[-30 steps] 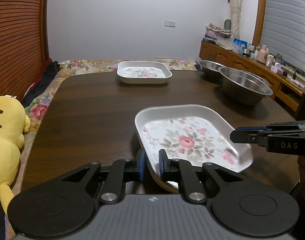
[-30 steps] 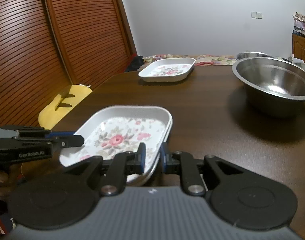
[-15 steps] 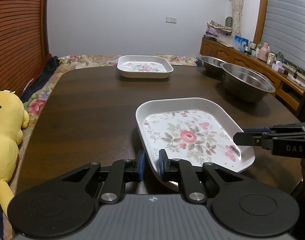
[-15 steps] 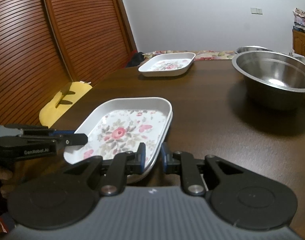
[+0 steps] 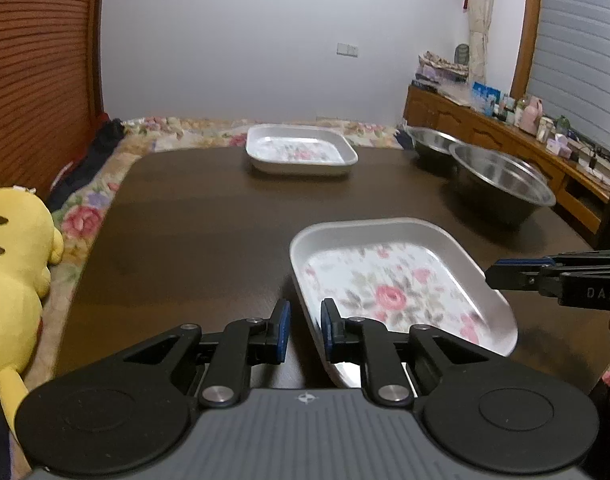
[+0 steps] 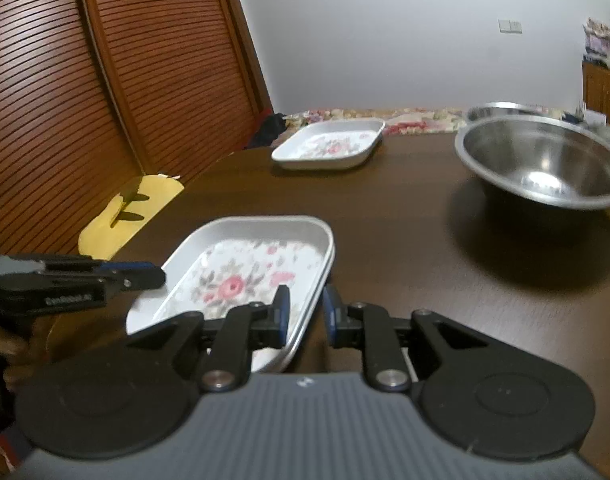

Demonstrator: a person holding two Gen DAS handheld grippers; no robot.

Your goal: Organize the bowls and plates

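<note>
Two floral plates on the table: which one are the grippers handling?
The near floral plate, lifted clear of the table, its rim between both grippers' jaws. The far floral plate lies untouched at the table's far edge.

Dark table (image 5: pixel 209 232) (far plate (image 5: pixel 301 155), bowls (image 5: pixel 501 178))

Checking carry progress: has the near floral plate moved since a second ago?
Yes. The near floral plate, held at both edges, has travelled forward: the far floral plate and the steel bowl both look nearer now.
</note>
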